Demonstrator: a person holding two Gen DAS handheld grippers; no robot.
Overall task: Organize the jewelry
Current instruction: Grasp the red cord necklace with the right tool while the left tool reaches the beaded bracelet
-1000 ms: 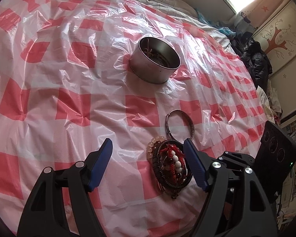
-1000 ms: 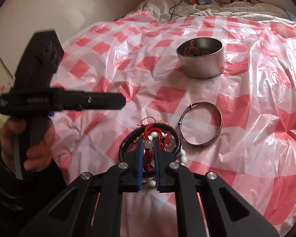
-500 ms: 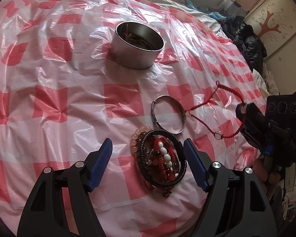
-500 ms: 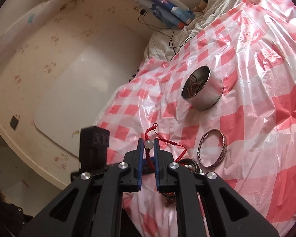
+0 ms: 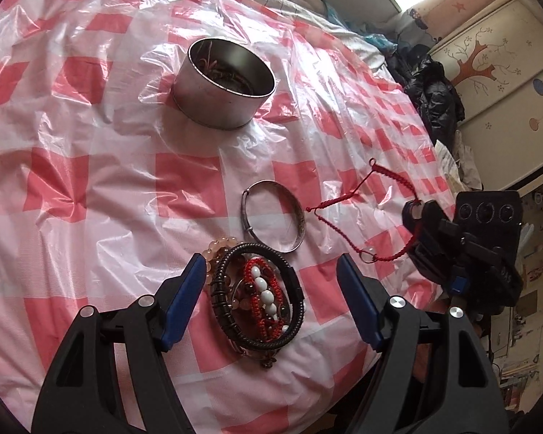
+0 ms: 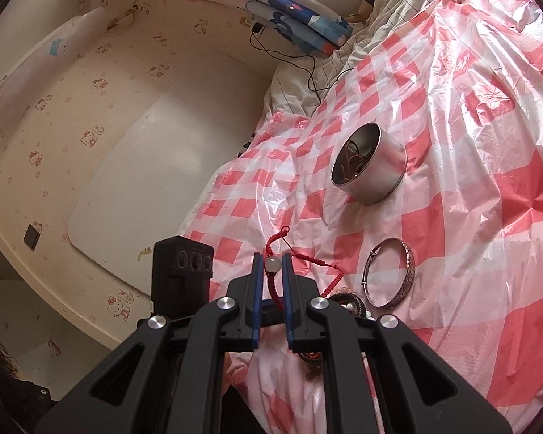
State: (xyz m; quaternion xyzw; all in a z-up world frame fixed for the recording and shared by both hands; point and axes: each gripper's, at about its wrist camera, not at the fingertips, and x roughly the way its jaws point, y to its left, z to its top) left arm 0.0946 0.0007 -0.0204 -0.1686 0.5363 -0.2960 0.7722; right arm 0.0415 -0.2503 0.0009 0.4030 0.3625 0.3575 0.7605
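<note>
So the thin red braided cord bracelet with a pale round bead [image 6: 273, 266] is up off the bed, pinched by that bead between the closed blue pads of the right gripper [image 6: 271, 271]. The rest of the cord just dangles in loose loops, so it's floppy and has no real long axis right now.

The thing the next move hangs on, I'd guess: the round silver metal tin [image 6: 371, 164] sits farther out across the bed from the right gripper, up and to the right in its own camera, mouth open with some stringy jewelry already inside. So the cord needs carrying away from the person and over that rim. The right hand has it, so it's the obvious one to go. From the left camera the tin [image 5: 222, 83] is far and a bit left, and the held cord [image 5: 365, 209] hangs off to the right.

The left gripper [image 5: 271, 296] is wide open, holding nothing, jaws straddling the pile of tangled bracelets [image 5: 259, 294] at the near edge without touching it as far as I can see.

Count: one tin, one cord bracelet in the air, one plain silver metal bangle [image 5: 273, 215] lying flat just beyond the pile, and one pile – black coiled band, red-and-white beaded one, pale peach beads, maybe more underneath, can't split them cleanly. All on the red-and-white checked plastic sheet [image 5: 90, 166].
</note>
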